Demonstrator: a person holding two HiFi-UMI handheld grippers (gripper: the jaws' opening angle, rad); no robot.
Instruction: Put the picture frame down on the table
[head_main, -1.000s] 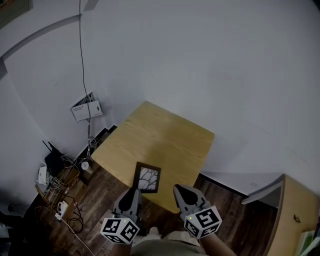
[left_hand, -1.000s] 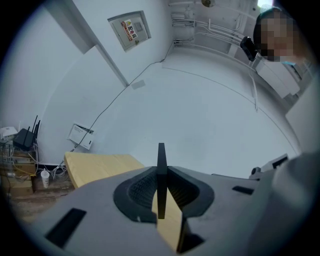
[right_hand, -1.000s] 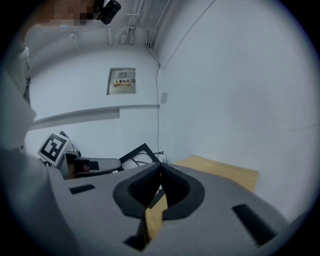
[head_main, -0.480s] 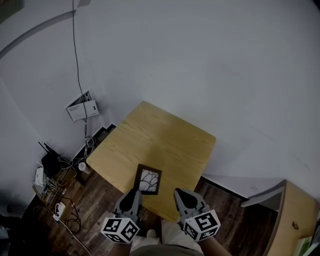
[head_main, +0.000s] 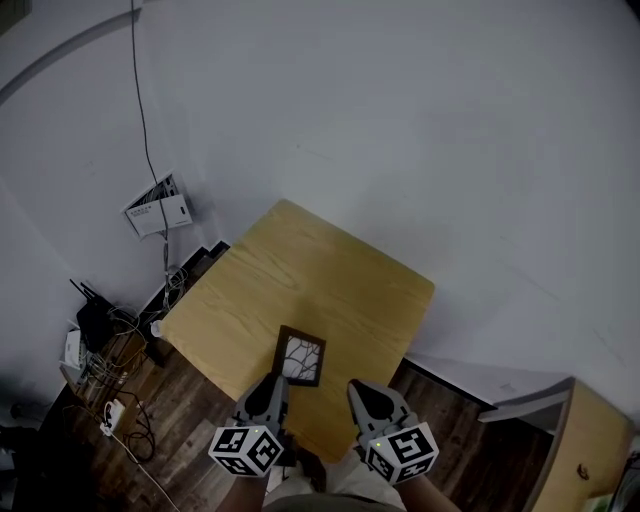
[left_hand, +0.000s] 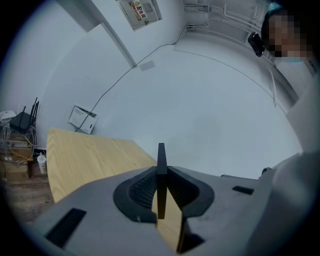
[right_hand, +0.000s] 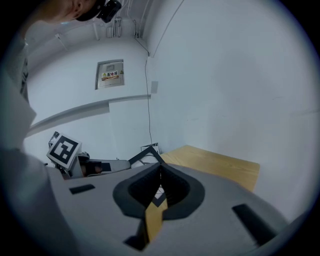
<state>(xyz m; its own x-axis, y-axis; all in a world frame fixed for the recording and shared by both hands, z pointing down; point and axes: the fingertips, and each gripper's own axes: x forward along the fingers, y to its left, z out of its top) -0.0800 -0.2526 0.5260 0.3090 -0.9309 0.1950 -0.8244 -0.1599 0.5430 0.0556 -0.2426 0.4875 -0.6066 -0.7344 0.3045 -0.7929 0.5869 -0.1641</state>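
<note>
The left claw (head_main: 273, 384) is clamped on the near edge of the picture frame (head_main: 300, 357), held over the near part of the bench (head_main: 320, 270). The right claw (head_main: 361, 388) is closed, gripping nothing.

Head view steeply down; all share table (head_main: 330, 285)
</note>
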